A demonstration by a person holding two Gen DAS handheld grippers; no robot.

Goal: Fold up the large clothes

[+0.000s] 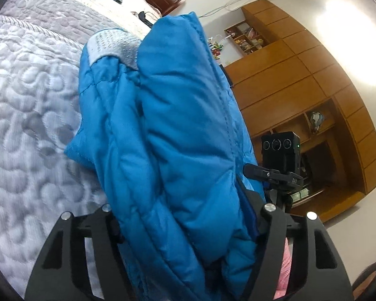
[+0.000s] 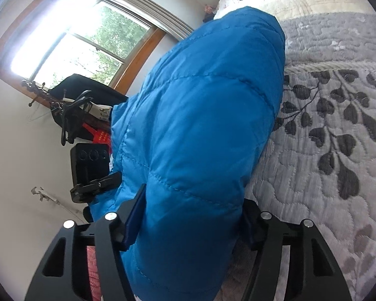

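1. Blue quilted jacket (image 1: 178, 130) is bunched and held off the bed (image 1: 30, 105).
2. Left gripper (image 1: 185, 228) and right gripper (image 2: 190, 223) each clamp a thick wad.
3. Risk: slick padding may slip out, and uneven layers may skew the fold.

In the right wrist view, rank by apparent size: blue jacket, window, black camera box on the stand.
1. Blue jacket, though it is closest to the lens, so this flatters it.
2. Window.
3. Black camera box.
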